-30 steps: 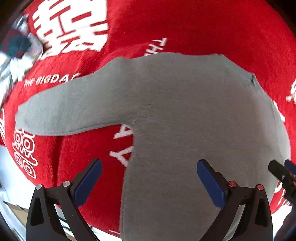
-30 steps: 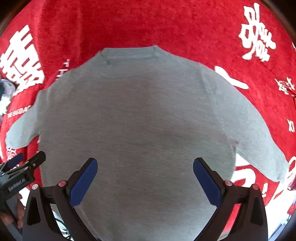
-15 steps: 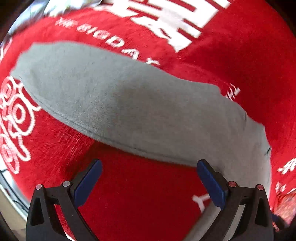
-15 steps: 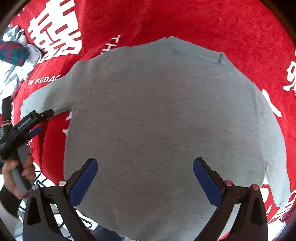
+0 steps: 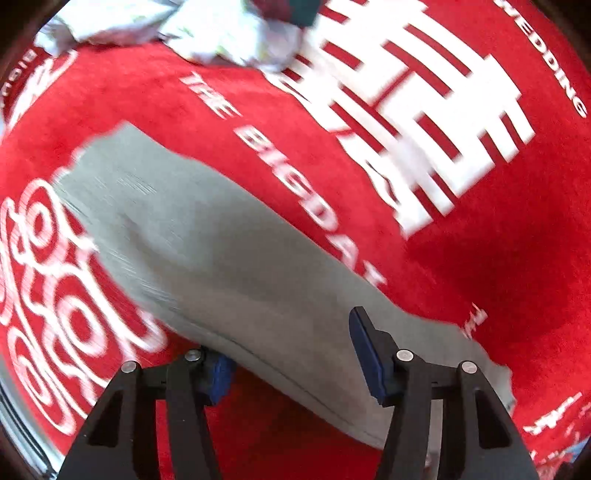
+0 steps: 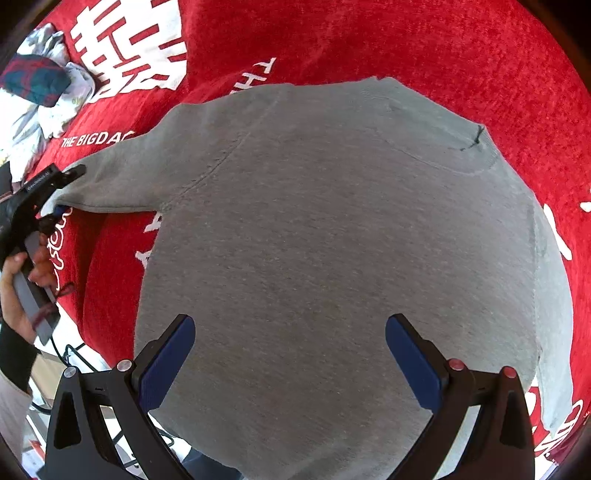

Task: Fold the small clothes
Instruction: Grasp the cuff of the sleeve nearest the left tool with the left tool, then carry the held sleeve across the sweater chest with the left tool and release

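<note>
A grey long-sleeved sweater (image 6: 332,240) lies flat on a red cloth with white lettering (image 6: 424,44). Its left sleeve (image 5: 221,258) runs across the left wrist view, blurred. My left gripper (image 5: 291,354) is open, its jaws either side of the sleeve's near edge, one finger under the fabric edge. In the right wrist view the left gripper (image 6: 62,184) sits at the sleeve's cuff. My right gripper (image 6: 291,354) is open and empty above the sweater's body near its hem.
A heap of white and plaid clothes (image 6: 40,92) lies at the cloth's far left corner, also seen in the left wrist view (image 5: 207,29). The table's edge and cables (image 6: 74,354) show at the lower left.
The left gripper has moved along the sleeve toward the cuff and lowered onto its edge. The right gripper shifted slightly closer over the body.
</note>
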Tool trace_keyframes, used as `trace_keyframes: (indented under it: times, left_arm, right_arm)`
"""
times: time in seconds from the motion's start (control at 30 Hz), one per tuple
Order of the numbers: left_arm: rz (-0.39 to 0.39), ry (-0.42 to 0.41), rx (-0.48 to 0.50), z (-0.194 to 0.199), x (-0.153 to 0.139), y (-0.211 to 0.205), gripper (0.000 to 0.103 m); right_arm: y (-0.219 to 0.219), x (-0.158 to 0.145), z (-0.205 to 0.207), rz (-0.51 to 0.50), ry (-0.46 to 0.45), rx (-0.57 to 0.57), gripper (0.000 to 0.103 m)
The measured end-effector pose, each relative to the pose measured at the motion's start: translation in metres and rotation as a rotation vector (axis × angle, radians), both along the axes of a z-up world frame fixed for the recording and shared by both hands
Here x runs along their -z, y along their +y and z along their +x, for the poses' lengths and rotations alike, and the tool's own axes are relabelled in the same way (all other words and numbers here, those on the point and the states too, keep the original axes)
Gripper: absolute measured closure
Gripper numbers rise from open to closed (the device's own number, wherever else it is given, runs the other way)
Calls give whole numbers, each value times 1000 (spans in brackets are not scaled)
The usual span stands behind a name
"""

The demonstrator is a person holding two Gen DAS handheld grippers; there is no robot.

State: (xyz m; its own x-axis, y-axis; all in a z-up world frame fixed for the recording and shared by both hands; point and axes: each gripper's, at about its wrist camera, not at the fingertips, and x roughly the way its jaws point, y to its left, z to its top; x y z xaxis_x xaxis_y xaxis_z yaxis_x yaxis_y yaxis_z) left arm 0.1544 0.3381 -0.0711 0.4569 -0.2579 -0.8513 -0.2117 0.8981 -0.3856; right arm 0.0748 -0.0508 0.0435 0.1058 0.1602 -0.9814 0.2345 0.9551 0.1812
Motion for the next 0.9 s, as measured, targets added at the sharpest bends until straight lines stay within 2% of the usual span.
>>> trace_keyframes:
  times: [0.07,0.13,0.17,0.2,0.27,0.33,0.5,0.6,0.73,0.8,0.9]
  left_arm:
    - [21,12,-32,7,0,12,44]
    - [21,1,-51,9,-1,21,66]
    - [34,8,-52,11,0,24,87]
    - [27,10,-46,10,-2,26,96]
    - [5,-13,-38,9,-9,26,96]
    - [29,-44,-4,5,-21,15,96]
    - [60,-149,179,-6,-69,-43,96]
    - [45,-210,331,-15,-99,-99,96]
    - [-8,-273,574,-42,-129,-202,96]
    - [-29,-278,679,-57,-131,-248,96]
    - [-36,-239,825,-82,-114,-322,96]
  right_arm:
    - [2,1,2,4,-1,-4,0]
    - [3,2,3,7,-2,-6,0]
    - [3,1,2,9,-5,-6,0]
    - [3,1,2,10,-8,-5,0]
    - [2,-1,1,14,-18,-3,0]
    - [-1,-4,-2,14,-34,5,1]
    - [-19,-11,-13,30,-62,57,1]
    - [-37,-16,-25,36,-78,115,1]
    - [-70,-22,-48,35,-101,212,1]
    - [-92,-24,-63,27,-108,268,1]
    - [-124,-21,-89,13,-103,355,1]
